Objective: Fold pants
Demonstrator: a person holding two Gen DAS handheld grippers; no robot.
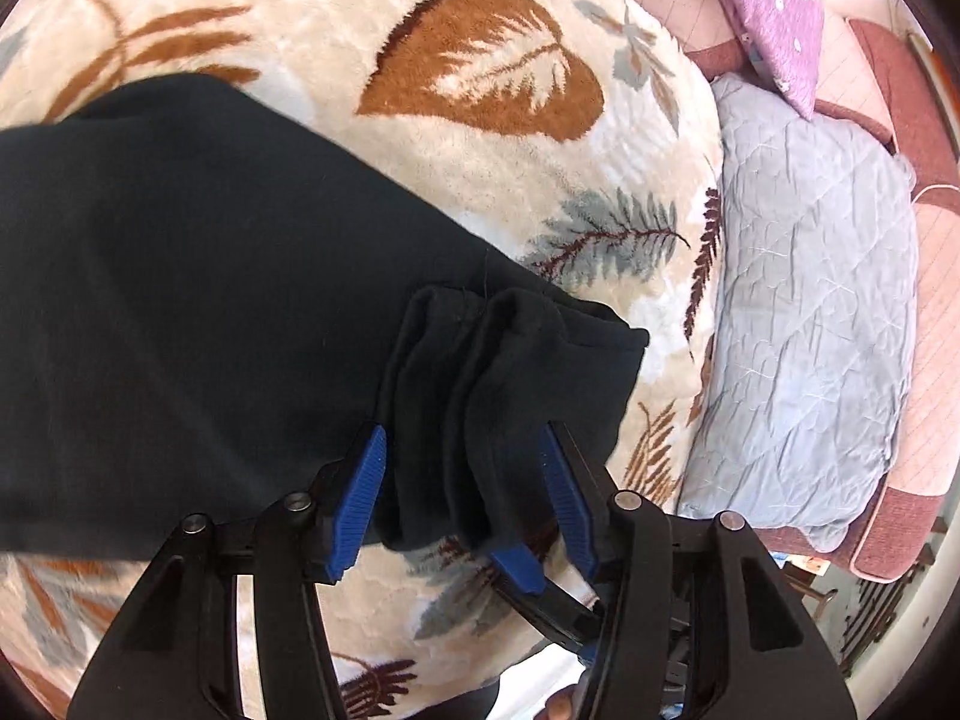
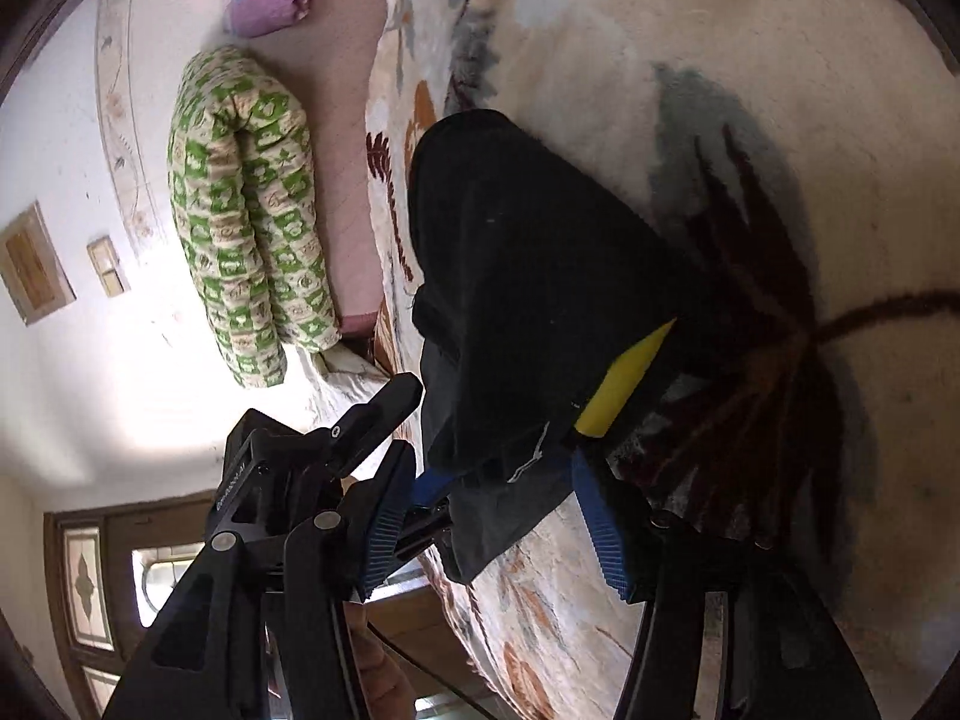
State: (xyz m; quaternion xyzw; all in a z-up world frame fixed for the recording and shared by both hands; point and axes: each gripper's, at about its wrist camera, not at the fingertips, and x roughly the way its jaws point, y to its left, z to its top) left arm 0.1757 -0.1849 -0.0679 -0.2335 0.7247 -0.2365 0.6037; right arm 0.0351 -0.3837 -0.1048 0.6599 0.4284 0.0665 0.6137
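Note:
Black pants (image 1: 198, 300) lie on a cream blanket with a leaf pattern (image 1: 480, 144). In the left wrist view my left gripper (image 1: 465, 450) has its blue pads (image 1: 360, 498) on both sides of a bunched end of the pants and holds it. The other gripper's blue finger (image 1: 516, 564) shows just below. In the right wrist view my right gripper (image 2: 498, 492) grips the pants' edge (image 2: 522, 312), with a yellow label (image 2: 624, 384) showing at the fold. The pants hang lifted from the blanket (image 2: 780, 120).
A grey quilted pillow (image 1: 810, 330) and a purple pillow (image 1: 774, 18) lie on the bed to the right. A green patterned bolster (image 2: 252, 216) and a pink sheet (image 2: 354, 180) are at the left of the right wrist view. A wooden door (image 2: 102, 588) is below.

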